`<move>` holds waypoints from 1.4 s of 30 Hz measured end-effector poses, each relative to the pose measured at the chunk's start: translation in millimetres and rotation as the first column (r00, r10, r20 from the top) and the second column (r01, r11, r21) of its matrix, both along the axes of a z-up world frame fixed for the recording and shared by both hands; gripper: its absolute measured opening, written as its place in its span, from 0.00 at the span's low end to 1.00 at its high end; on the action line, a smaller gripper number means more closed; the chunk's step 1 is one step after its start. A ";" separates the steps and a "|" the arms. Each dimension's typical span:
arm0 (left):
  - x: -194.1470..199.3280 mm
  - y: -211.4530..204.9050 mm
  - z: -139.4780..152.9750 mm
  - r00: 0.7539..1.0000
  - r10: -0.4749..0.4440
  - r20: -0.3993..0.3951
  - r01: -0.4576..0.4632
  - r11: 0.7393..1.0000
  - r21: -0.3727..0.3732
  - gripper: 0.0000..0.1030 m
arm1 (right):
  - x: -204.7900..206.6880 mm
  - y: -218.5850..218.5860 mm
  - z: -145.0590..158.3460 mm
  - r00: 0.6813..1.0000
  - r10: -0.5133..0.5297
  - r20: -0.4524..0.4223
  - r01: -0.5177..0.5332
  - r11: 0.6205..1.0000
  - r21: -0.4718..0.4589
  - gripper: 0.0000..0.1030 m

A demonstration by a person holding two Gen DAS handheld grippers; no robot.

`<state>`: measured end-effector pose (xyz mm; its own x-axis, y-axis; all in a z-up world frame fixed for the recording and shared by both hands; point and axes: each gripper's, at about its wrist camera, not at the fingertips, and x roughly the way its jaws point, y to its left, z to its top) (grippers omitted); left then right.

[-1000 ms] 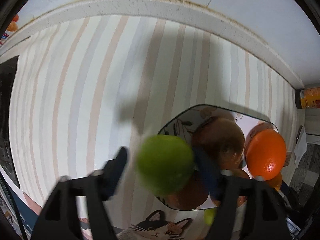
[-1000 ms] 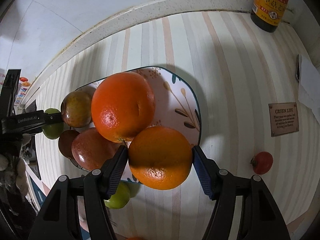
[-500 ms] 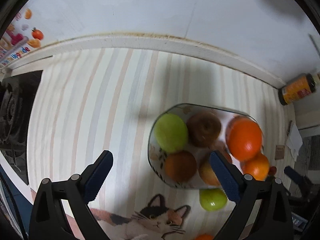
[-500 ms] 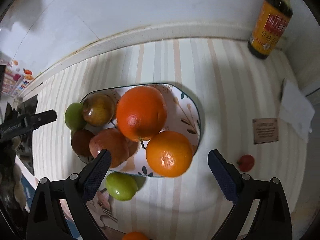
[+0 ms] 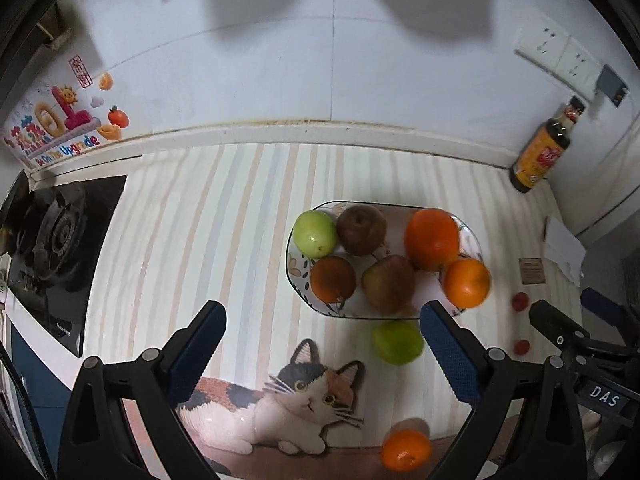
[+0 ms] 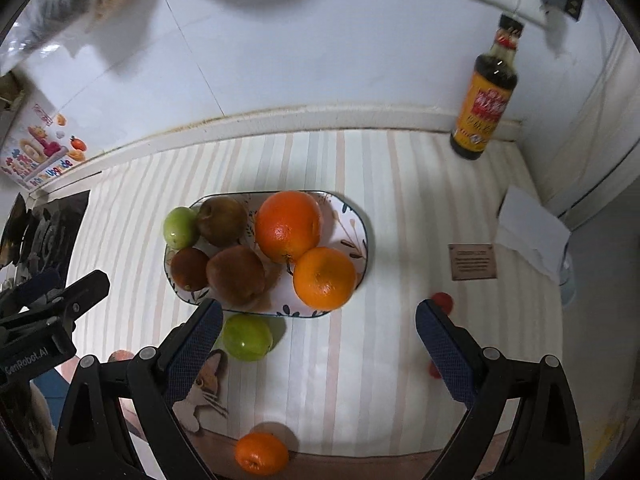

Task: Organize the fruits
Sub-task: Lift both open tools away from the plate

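Observation:
A patterned oval plate [image 5: 472,236] [image 6: 354,216] on the striped mat holds a green apple [image 5: 315,233] [image 6: 180,227], brown-red fruits [image 5: 361,229] [image 6: 235,274] and two oranges [image 5: 432,238] [image 6: 324,278]. A second green apple [image 5: 397,342] [image 6: 248,338] lies on the mat just in front of the plate. A small orange [image 5: 405,455] [image 6: 261,453] sits at the near edge. My left gripper [image 5: 320,356] and right gripper [image 6: 318,350] are both open, empty and raised well back from the plate.
A sauce bottle [image 5: 540,156] [image 6: 486,108] stands at the back right by the wall. Small red fruits [image 5: 520,301] [image 6: 442,300], a brown card [image 6: 472,261] and white paper [image 6: 532,236] lie right of the plate. A gas stove [image 5: 56,240] is at the left.
The left gripper let go of the green apple and the right gripper let go of the orange, both onto the plate. Both grippers opened wide and drew back and up.

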<state>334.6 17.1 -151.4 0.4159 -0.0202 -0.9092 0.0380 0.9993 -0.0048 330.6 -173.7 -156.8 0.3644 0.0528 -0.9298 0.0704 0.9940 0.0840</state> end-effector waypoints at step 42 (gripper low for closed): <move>-90.0 7.3 -29.3 0.996 0.032 -0.078 -0.026 0.997 0.072 0.99 | -91.7 16.4 -55.4 0.954 0.134 -0.269 -0.052 0.955 0.293 0.96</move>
